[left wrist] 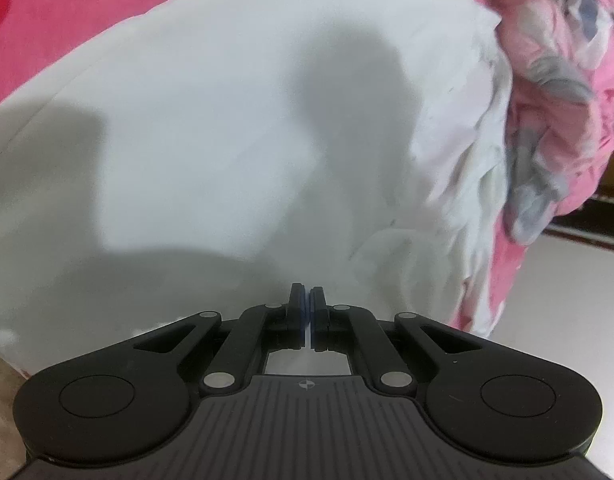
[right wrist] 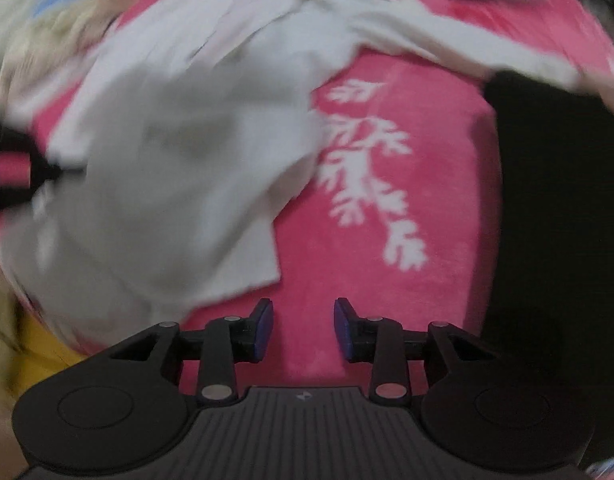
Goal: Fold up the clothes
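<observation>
White cotton, soft and lightly creased: the white garment [right wrist: 179, 160] lies spread on a pink blanket [right wrist: 447, 200] with a pale leaf print, one squared corner near the right gripper [right wrist: 303, 330]. That gripper's jaws stand partly apart over bare blanket, nothing between them. The left gripper [left wrist: 308, 308] hangs over the smooth middle of the cloth, pads pressed together; whether a thin layer is pinched there I cannot tell. A crumpled pink-and-grey garment [left wrist: 555, 92] is bunched at the far edge. To fold cleanly, the right gripper should probably pinch that free corner and carry it across flat.
</observation>
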